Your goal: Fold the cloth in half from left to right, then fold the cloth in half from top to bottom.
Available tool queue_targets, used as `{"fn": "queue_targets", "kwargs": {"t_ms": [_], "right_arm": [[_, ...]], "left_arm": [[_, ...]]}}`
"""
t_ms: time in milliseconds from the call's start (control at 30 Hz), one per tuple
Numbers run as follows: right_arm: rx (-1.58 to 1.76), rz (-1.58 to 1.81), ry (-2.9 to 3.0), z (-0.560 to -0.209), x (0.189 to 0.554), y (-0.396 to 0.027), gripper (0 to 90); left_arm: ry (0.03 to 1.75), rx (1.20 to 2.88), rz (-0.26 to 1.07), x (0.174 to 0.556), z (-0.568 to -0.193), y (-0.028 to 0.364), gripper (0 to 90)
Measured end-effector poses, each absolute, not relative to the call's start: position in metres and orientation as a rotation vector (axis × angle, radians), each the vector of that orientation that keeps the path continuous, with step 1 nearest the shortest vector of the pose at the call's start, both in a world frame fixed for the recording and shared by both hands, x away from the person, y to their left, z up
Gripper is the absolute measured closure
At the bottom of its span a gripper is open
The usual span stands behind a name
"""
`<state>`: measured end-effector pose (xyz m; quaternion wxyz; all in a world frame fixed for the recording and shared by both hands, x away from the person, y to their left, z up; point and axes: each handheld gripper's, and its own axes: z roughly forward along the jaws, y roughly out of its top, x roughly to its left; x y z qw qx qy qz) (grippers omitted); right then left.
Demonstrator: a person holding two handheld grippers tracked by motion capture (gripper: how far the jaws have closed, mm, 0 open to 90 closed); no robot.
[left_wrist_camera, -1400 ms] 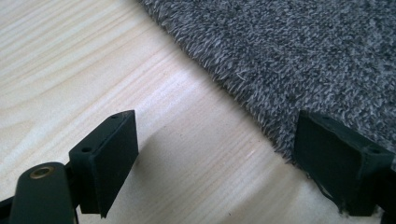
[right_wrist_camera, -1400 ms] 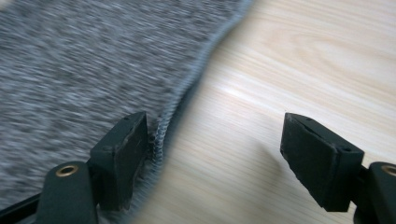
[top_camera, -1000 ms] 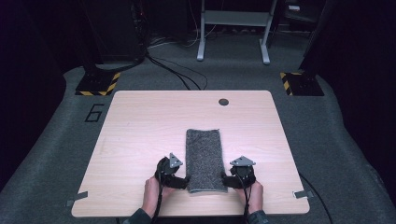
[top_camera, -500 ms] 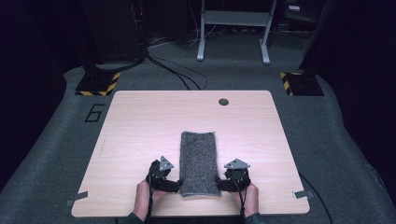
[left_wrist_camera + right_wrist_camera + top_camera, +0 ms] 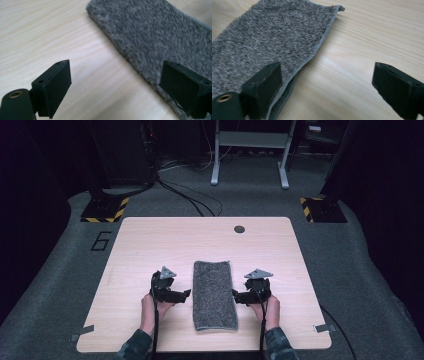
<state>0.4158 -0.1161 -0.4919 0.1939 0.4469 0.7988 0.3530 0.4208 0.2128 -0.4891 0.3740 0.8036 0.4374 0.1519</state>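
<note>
Here the folded grey towel (image 5: 214, 294) lies lengthwise near the table's (image 5: 150, 240) front edge, while the left gripper (image 5: 183, 294) and right gripper (image 5: 236, 296) flank its long sides, jaws spread, seemingly poised to pinch both edges.

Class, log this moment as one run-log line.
scene: folded grey towel flat on table | left tongs: open, beside towel's left edge | right tongs: open, beside right edge | held: nothing
</note>
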Motion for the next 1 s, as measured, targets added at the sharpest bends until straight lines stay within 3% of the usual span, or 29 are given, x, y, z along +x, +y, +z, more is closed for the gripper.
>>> {"fn": "queue_targets", "kwargs": {"t_ms": [133, 433, 633, 800, 1000], "right_arm": [[1.291, 0.977, 2.282, -0.490, 0.433, -0.109, 5.7], [1.295, 1.017, 2.303, -0.485, 0.461, -0.097, 12.4], [1.317, 1.019, 2.271, -0.484, 0.481, -0.093, 23.9], [1.332, 1.001, 2.265, -0.489, 0.497, -0.087, 27.6], [1.343, 0.992, 2.214, -0.499, 0.505, -0.080, 36.6]], "left_arm": [[1.132, 2.040, 0.397, 0.433, -0.487, 0.212, 10.2], [1.167, 2.059, 0.344, 0.464, -0.495, 0.197, 11.8], [1.178, 2.084, 0.344, 0.481, -0.495, 0.187, 16.5], [1.186, 2.092, 0.381, 0.490, -0.495, 0.179, 17.5], [1.272, 1.981, 0.447, 0.496, -0.500, 0.172, 23.0]]}}
